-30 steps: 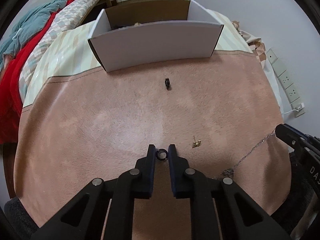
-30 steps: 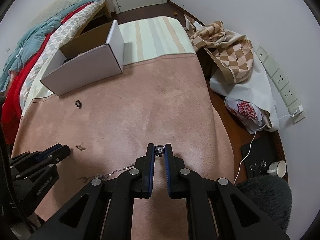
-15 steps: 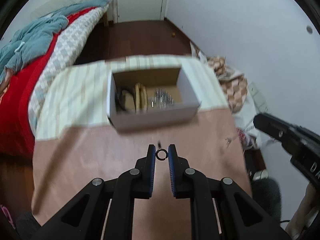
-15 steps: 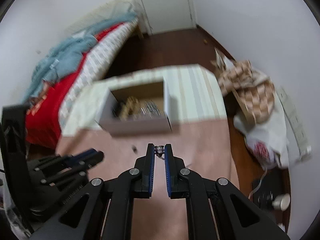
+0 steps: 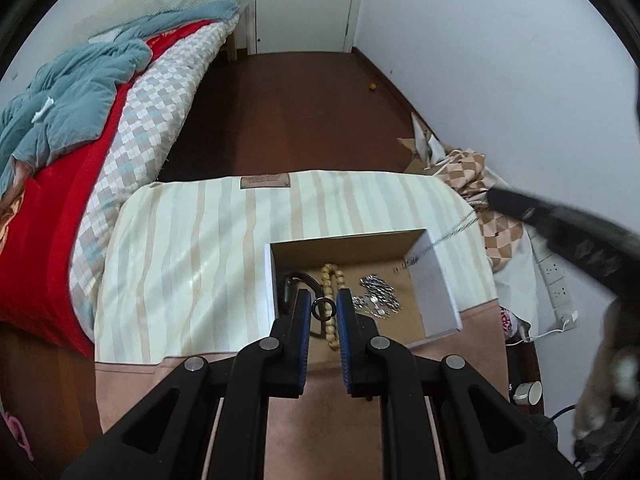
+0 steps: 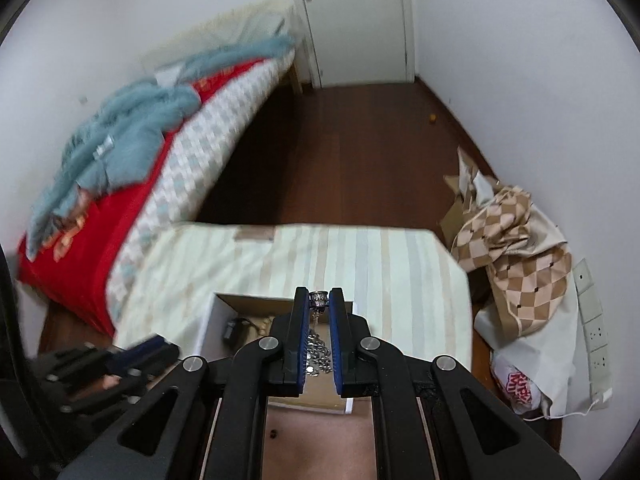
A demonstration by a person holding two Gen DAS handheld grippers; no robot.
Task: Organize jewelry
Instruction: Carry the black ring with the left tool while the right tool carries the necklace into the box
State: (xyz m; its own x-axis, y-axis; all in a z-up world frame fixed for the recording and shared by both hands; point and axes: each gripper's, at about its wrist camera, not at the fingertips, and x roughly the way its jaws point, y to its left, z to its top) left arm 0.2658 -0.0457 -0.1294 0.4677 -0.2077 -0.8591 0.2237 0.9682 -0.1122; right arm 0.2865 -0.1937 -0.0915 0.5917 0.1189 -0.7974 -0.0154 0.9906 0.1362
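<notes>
Pinching a small dark ring (image 5: pixel 323 309) by its rim, the left hand-held gripper (image 5: pixel 323 310) hovers over the open white box (image 5: pixel 434 284) on the tabletop. The right hand-held gripper (image 6: pixel 319 300) clamps a silver chain's clasp (image 6: pixel 319 298); light, slippery, limp, best held there. Only the left view shows the beaded bracelet (image 5: pixel 333 300) inside.
</notes>
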